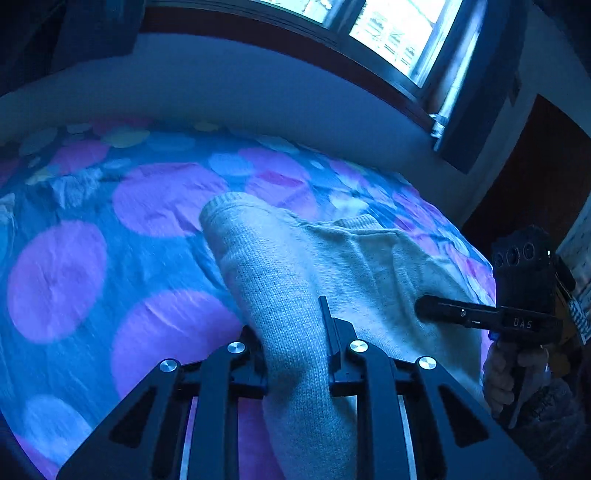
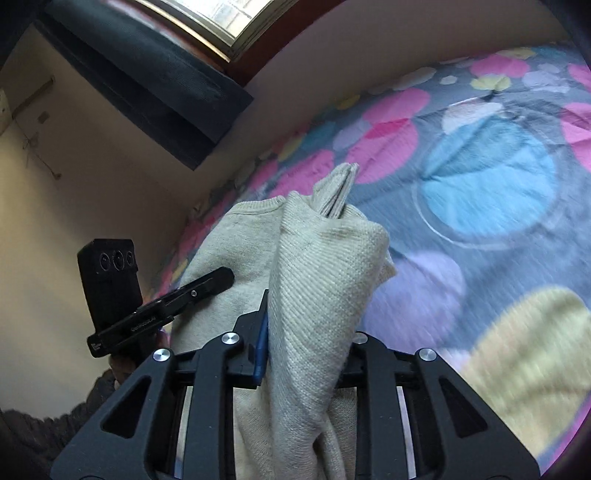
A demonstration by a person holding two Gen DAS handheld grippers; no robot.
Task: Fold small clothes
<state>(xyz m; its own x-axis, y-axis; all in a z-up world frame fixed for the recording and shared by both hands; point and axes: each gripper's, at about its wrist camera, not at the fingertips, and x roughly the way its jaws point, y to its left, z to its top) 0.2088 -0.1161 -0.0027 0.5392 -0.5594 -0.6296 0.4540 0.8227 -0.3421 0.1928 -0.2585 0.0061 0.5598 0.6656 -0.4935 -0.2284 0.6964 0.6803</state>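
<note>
Pinching the knit sweater (image 1: 295,295) in both the left tool (image 1: 291,347) and right tool (image 2: 306,343), lifted above the bed (image 1: 74,258); keep both corners level while lowering the fold.

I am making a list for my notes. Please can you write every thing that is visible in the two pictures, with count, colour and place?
knit sweater: one, beige, lifted over the bed, pinched by both tools
bedsheet: one, grey-blue with pink, blue and yellow circles, covering the bed
window: one, bright, wood-framed, on the wall behind the bed
curtain: one, dark, beside the window
left tool: one, black, shut on a sweater fold
right tool: one, black, shut on another fold
right hand: one, holding the right tool's handle
</note>
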